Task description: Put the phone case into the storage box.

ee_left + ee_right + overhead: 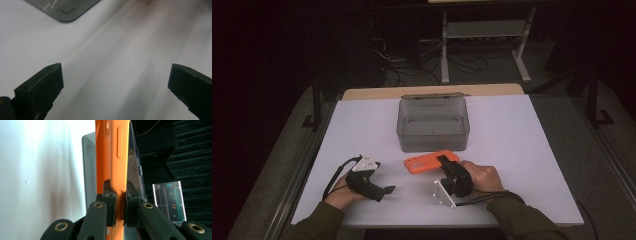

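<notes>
Gripping: the right gripper has its jaws clamped on the thin edge of an orange phone case; in the right gripper view the pads press on the case from both sides.
Case position: lower centre of the high view, just in front of the near wall of the clear plastic box, low over the white table top; whether it touches the surface cannot be told.
Case attitude: turned on edge between the pads, a side button facing the right gripper's camera.
Box: lid swung open toward the top of the frame, nothing visible inside; one corner appears at the upper left of the left gripper view.
Left gripper: jaws spread wide with nothing between them, lower left of the high view, well apart from case and box.
Progress (judged): the pick-up is done; the case is not yet in the box. Left to do, apparently, are the lift over the near wall, the release inside and perhaps closing the lid.
Surface: a white sheet over a wooden table, its bare edge showing behind the box.
Room: dark; a pale metal stand and loose cables at the top of the high view.
</notes>
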{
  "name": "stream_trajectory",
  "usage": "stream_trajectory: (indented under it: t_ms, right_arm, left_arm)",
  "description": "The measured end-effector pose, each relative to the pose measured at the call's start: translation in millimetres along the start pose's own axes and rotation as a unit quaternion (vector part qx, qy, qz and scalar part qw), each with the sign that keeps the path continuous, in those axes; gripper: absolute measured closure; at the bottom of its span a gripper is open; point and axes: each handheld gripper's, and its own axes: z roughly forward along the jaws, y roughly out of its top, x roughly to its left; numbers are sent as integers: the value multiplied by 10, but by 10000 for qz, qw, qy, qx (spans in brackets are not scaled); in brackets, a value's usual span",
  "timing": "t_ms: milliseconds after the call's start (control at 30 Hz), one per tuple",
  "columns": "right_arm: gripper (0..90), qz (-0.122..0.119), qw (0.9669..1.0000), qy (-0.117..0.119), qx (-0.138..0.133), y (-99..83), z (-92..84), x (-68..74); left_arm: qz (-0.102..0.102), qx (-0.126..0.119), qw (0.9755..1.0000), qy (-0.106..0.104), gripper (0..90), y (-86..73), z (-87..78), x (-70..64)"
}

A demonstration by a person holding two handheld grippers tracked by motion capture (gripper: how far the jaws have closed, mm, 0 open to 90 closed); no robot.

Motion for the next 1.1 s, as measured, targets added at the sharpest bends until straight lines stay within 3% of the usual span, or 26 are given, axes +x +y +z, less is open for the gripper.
stream_trajectory:
  t_ms: [667,833,1100]
  right_arm:
    - [813,756,9964,387,44,-66,33,-95]
    - [813,972,9938,534,46,-90,41,-124]
    - [813,1438,9866,774,31,-140,61,-191]
  left_arm:
    - [55,70,10000,-12,0,-3,4,-1]
    - [52,76,10000,-18,0,-4,6,-1]
    - [60,82,9999,-21,0,-4,4,1]
